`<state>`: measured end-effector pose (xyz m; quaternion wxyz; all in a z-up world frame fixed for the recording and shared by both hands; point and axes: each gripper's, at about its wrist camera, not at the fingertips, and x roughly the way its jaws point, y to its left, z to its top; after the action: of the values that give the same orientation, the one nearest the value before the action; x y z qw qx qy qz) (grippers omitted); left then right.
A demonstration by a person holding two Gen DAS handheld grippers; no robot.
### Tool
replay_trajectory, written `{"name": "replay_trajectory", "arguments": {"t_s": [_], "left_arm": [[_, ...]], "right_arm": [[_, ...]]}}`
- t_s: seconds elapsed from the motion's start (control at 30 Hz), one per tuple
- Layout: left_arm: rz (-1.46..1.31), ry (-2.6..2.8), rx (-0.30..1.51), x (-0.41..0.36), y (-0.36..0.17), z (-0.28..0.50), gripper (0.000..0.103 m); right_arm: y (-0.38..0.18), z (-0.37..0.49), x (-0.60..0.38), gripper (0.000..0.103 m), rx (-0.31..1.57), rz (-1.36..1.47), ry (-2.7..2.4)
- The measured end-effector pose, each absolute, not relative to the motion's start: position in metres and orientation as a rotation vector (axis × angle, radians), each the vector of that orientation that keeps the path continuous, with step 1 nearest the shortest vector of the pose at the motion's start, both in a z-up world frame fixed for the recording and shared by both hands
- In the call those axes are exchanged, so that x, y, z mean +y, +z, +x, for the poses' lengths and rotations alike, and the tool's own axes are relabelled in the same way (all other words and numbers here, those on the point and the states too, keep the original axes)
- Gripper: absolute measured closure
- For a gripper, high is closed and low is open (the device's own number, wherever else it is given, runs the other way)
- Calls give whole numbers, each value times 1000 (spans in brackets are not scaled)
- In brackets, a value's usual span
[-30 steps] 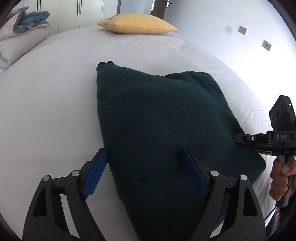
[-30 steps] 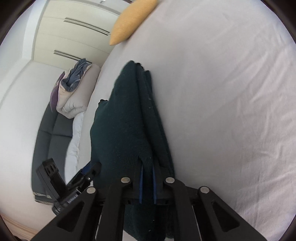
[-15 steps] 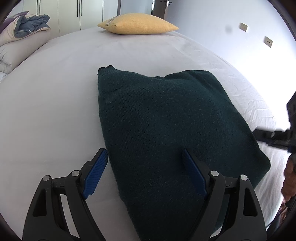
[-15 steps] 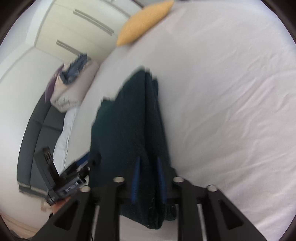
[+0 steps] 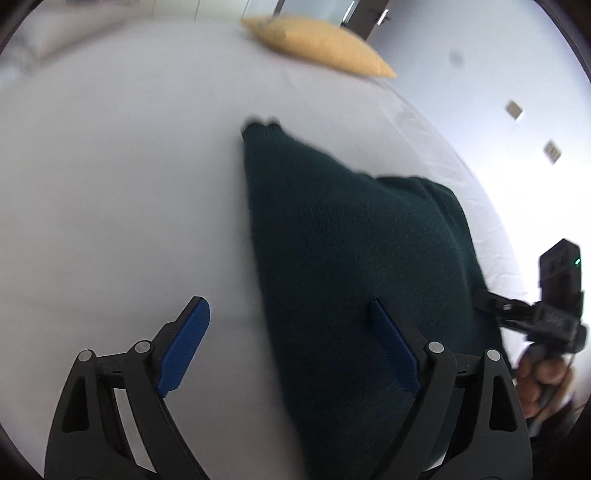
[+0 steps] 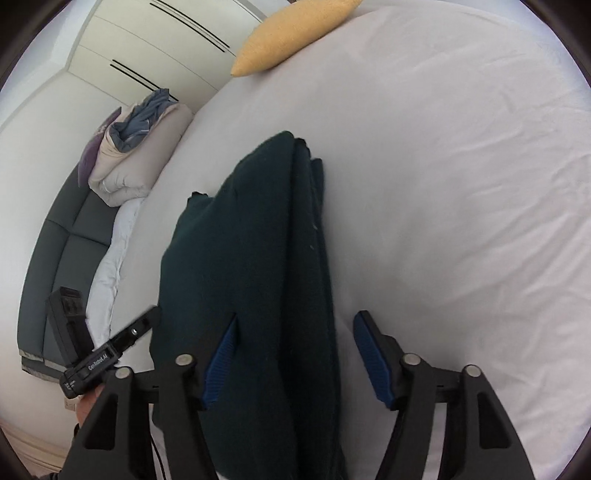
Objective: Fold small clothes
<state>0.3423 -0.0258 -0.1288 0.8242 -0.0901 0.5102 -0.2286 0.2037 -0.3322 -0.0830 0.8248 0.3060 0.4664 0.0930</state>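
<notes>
A dark green knitted garment (image 5: 354, 266) lies folded on the white bed (image 5: 110, 184); in the right wrist view (image 6: 258, 258) its stacked layers show along the right edge. My left gripper (image 5: 291, 332) is open, its jaws wide apart over the garment's near left edge, holding nothing. My right gripper (image 6: 295, 350) is open, its jaws straddling the garment's near end, not gripping it. Each gripper shows in the other's view: the right one (image 5: 532, 314) at the garment's right side, the left one (image 6: 110, 350) at its left side.
A yellow pillow (image 5: 321, 48) lies at the far end of the bed, also seen in the right wrist view (image 6: 291, 33). A rolled duvet with clothes (image 6: 136, 147) rests on a grey sofa (image 6: 62, 240) beside the bed. White wardrobes (image 6: 155, 48) stand behind.
My right gripper was shut on the garment's edge and has opened, letting it go. My left gripper stayed open and shifted a little to the left.
</notes>
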Motion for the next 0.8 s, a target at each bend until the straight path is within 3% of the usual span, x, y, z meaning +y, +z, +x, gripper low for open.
{"name": "replay_trajectory", "arguments": {"t_s": [0.03, 0.1, 0.17, 0.37, 0.8], "left_arm": [[-229, -507, 1119, -27, -135, 347, 14], [-239, -526, 1129, -33, -136, 351, 16], [-248, -581, 1139, -41, -135, 352, 40], [-210, -593, 1140, -48, -122, 349, 65], [-230, -554, 1038, 14, -58, 323, 68]], "right_arm": [[-84, 206, -328, 61, 1007, 650, 217], [-87, 209, -324, 63, 1026, 633, 213], [-87, 210, -324, 66, 1025, 641, 212], [-68, 205, -304, 77, 1003, 518, 142], [-1, 185, -234, 82, 907, 366, 175]]}}
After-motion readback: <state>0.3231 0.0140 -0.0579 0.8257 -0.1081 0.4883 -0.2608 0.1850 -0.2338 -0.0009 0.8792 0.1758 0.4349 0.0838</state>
